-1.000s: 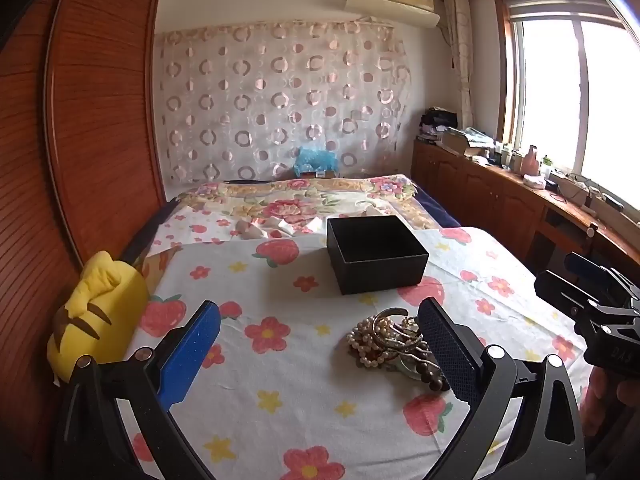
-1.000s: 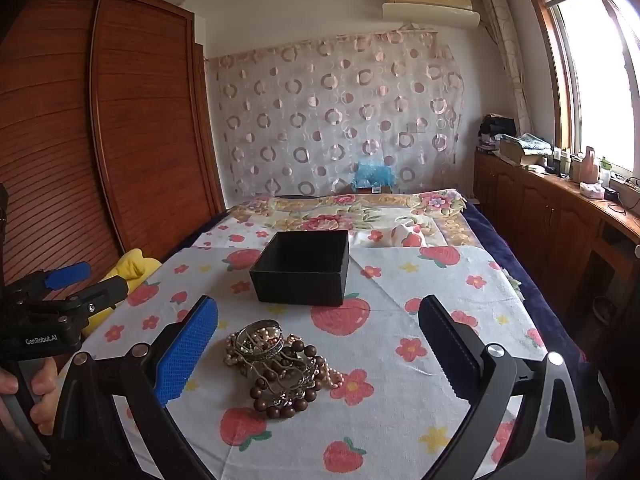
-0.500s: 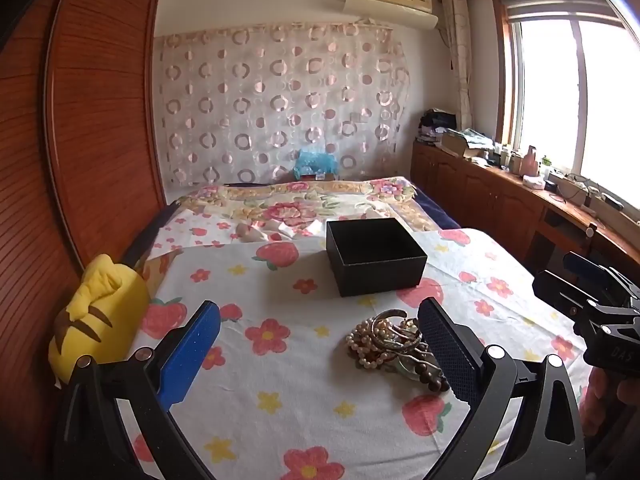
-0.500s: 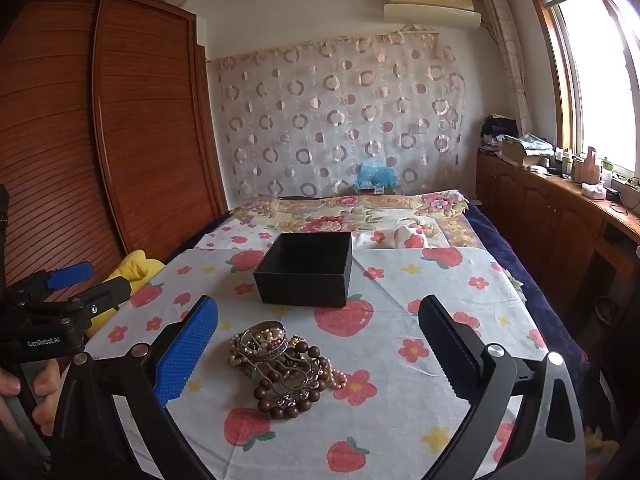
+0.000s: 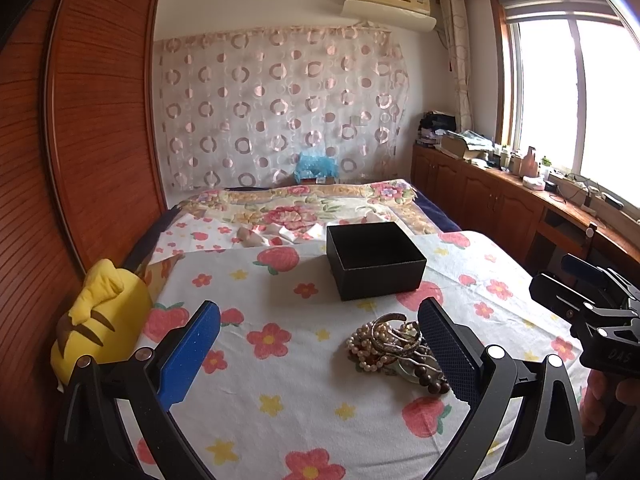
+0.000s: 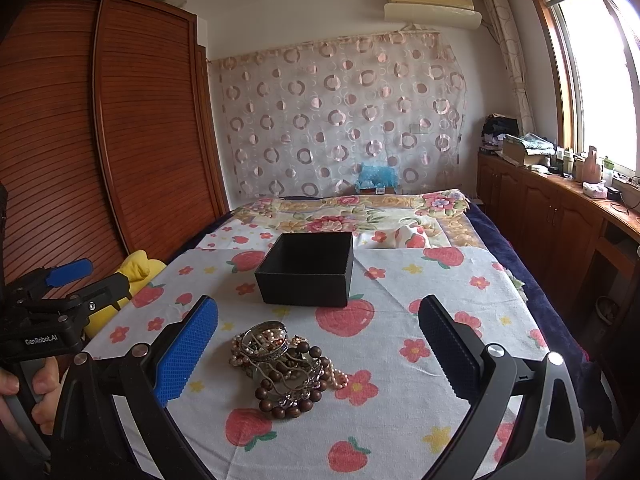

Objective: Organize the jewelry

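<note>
From where I sit at the controls, nothing of the sorting looks done yet. The jewelry pile (image 6: 286,364), a tangle of pearl strands, metal bangles and a bracelet of dark wooden beads, lies heaped on the strawberry-print sheet (image 6: 400,420) covering the bed, all of it knotted together in one clump. The black box (image 6: 306,270) stands open beyond the pile, near it but not touching, and as far as I can see into it from either view it holds nothing; its floor is mostly hidden by the near wall, so I say that with some caution. My left tongs (image 5: 320,338) are spread wide and grasp nothing, with the pile sitting toward their right finger, partly behind it. My right tongs (image 6: 318,334) are likewise released and empty, hovering with the pile between the fingers but nearer the left one. A yellow plush toy (image 5: 94,320) rests at the bed's edge by the wardrobe (image 5: 88,128) and plays no part. I judge the whole job remains: every piece has to be teased out of the heap and carried to the box, and the tangling may drag several pieces up at once.
</note>
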